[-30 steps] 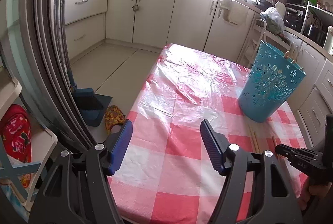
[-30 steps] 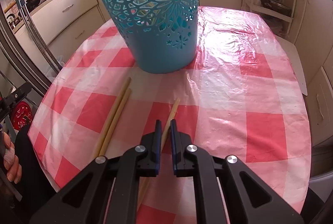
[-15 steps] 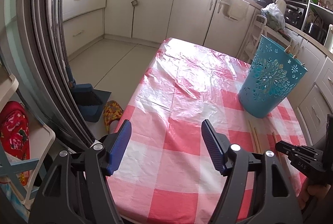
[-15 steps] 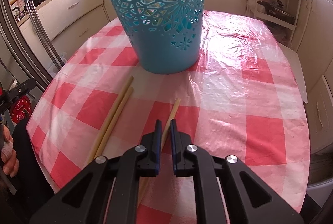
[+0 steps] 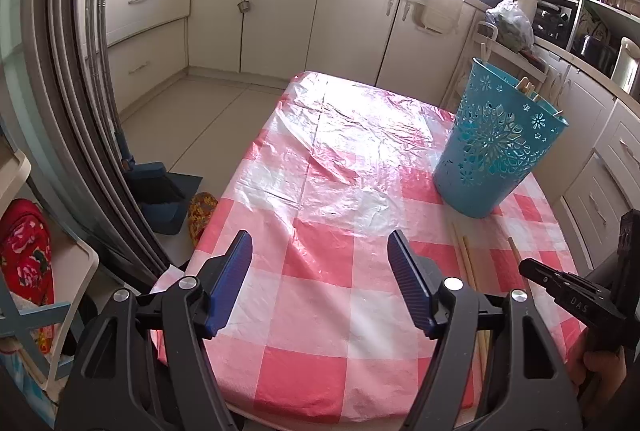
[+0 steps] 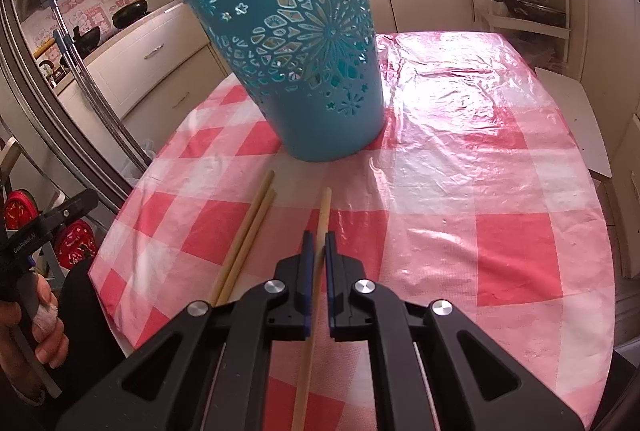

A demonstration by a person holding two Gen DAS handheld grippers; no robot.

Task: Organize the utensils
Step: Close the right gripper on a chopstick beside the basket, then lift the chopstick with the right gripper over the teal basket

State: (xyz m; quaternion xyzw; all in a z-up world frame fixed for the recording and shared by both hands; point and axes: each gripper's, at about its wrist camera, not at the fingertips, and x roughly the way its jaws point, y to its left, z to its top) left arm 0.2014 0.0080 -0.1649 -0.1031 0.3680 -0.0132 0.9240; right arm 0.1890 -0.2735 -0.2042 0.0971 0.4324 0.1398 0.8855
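Change since the earlier frame: in the right wrist view the single chopstick (image 6: 322, 227) is now lying straighter along the right gripper (image 6: 319, 251), its far tip pointing at about 12 o'clock instead of leaning toward 1 o'clock; the blue basket (image 6: 312, 71) is sitting higher in that view and is appearing tilted.

Item, single chopstick: long axis running 6 to 12 o'clock, passing between the right fingers (image 6: 307, 263), far tip projecting beyond them toward the basket, near end running back under the gripper body. The fingers are clenching on it, pads pressed to its sides.

Item, pair of chopsticks (image 6: 248, 235): lying on the worktop (image 6: 520, 191) side by side at about 10 o'clock from the right fingers, just beside them, aligned 7 to 1 o'clock, untouched.

Item, basket: standing on the worktop at 12 o'clock from the right fingers, near; more sticks are showing at its rim.

Item, left gripper (image 5: 320, 279): fingers released and spread wide, nothing between them, hovering over the near worktop edge. The basket is sitting at its 2 o'clock, well apart. The right hand is the nearer one.

Pose: both grippers are pointing steeply down and forward.
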